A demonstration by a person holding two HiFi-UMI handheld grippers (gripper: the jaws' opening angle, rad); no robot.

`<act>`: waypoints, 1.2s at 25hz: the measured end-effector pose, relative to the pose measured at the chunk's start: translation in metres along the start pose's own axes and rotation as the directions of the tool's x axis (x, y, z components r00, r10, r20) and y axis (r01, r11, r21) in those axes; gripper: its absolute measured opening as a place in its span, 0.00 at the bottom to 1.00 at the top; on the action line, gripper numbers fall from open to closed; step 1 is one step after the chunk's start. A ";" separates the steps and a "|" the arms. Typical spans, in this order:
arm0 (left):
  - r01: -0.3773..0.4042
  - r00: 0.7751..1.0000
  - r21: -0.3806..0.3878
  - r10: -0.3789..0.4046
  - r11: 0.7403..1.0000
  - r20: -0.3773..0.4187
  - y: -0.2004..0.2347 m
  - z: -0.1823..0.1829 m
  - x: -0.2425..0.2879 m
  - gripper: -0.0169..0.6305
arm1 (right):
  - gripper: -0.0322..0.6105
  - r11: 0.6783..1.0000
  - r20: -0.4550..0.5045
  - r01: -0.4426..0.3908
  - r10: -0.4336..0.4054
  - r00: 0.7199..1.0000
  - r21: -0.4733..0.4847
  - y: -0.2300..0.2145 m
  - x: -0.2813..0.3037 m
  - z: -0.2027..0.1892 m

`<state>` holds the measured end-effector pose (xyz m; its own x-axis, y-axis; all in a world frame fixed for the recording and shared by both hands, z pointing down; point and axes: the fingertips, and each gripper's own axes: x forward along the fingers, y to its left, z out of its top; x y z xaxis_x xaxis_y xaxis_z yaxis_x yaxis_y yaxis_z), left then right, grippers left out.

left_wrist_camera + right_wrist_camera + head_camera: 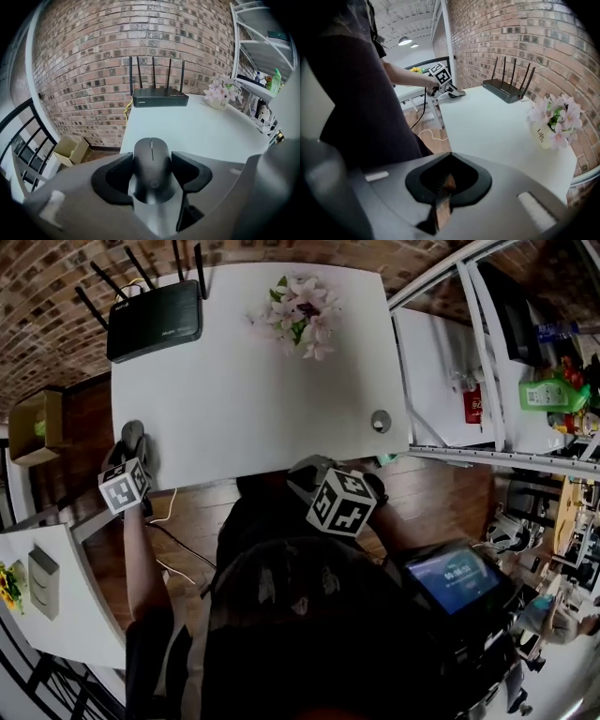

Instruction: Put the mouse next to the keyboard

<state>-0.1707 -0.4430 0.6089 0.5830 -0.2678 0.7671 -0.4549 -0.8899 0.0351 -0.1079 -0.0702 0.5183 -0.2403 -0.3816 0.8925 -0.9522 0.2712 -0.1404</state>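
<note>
While L gripper [153,160] clamps 1 mouse [150,174], R gripper [447,164] sits closed, empty.

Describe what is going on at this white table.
A person holds a tool in each hand. The left tool grips a black mouse at the table's near left corner. The right tool is shut and empty, off the table's near edge. A router and flowers sit at the far side; no keyboard shows.

office — router [155,320], white desk [253,409], brick wall [117,37]
</note>
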 end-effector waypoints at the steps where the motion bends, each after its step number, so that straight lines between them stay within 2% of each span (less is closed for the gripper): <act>1: 0.000 1.000 -0.003 0.000 1.000 0.000 0.001 -0.001 -0.001 0.44 | 0.06 1.000 0.000 0.002 -0.002 1.000 -0.004 0.000 0.001 0.002; 13: 0.029 0.999 -0.018 -0.029 0.999 0.018 -0.014 0.016 -0.011 0.44 | 0.06 0.999 0.005 0.032 -0.032 0.999 0.008 -0.004 -0.002 0.009; 23: 0.026 0.999 0.004 -0.026 1.000 -0.021 -0.004 0.005 -0.001 0.44 | 0.06 0.998 0.034 0.047 -0.048 0.998 0.035 -0.008 -0.005 0.009; 30: 0.016 1.000 0.012 -0.016 1.000 -0.007 -0.015 0.013 -0.009 0.44 | 0.06 0.998 0.053 0.051 -0.054 0.997 0.047 -0.009 -0.008 0.004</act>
<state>-0.1605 -0.4321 0.5935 0.5852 -0.2509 0.7711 -0.4372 -0.8985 0.0394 -0.0983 -0.0732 0.5108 -0.1985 -0.4415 0.8750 -0.9710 0.2098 -0.1144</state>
